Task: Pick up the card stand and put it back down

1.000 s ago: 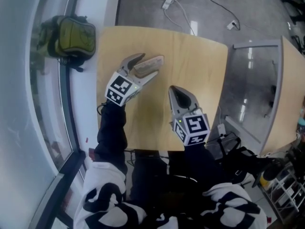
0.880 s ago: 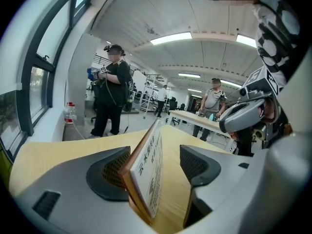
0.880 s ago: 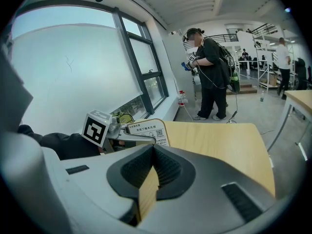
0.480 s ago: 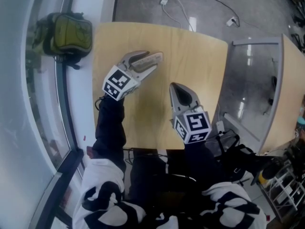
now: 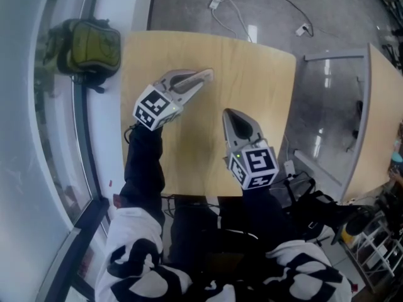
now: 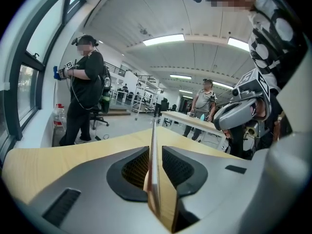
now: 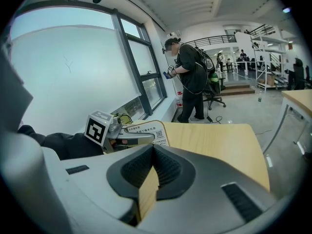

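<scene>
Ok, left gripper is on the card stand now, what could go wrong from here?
1. The left gripper's jaws have just been closing on the card stand, a thin panel seen edge-on between the pads. With so little to bite on, it may slip or swing on lifting.
2. Such a thin stand could topple on the table if it is set down tilted.

The room was lit brightly by ceiling strip lights [image 6: 163, 39], and daylight was admitted through the window [image 7: 68, 67], which was washed out almost to white. Glare was thrown on the grey floor [image 5: 182, 5]. Both gripper views were strongly bent at the edges and darkened in the corners. The head view was softened throughout, and the card stand [image 6: 155, 179] was blurred at close range.
</scene>
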